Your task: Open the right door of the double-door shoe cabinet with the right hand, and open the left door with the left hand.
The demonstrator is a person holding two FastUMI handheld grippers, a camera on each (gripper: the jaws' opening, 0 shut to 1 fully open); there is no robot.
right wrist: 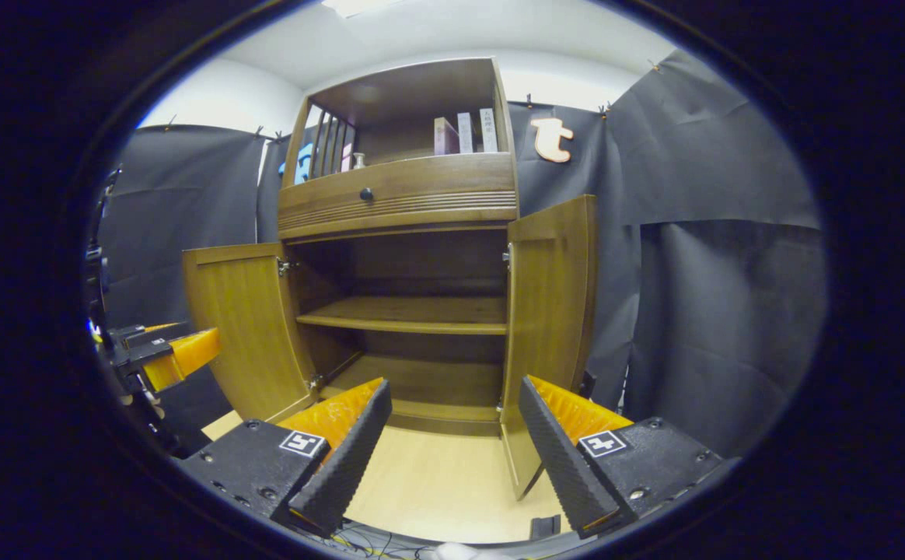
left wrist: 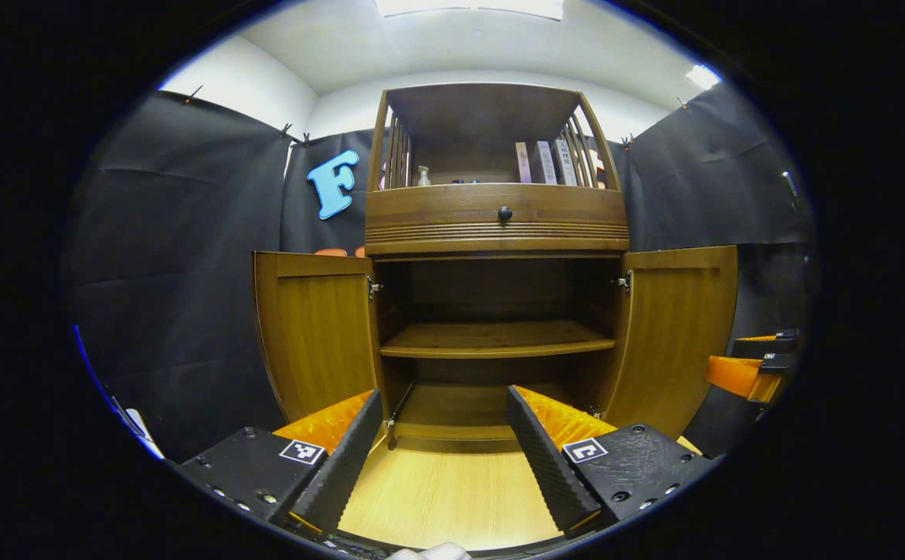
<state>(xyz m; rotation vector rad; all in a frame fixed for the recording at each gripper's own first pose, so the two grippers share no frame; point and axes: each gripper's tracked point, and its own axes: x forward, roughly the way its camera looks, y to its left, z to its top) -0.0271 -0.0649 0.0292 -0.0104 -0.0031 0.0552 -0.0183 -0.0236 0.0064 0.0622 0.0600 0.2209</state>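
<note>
The brown wooden double-door shoe cabinet stood against the black cloth wall, its left door and right door both swung wide, exposing one inner shelf and the bottom board, both bare. Above the doors sat one drawer with a round dark knob and an open top shelf holding three upright books and a small bottle. The left gripper and right gripper hovered over the pale wood floor before the cabinet, jaws spread wide, gripping nothing.
</note>
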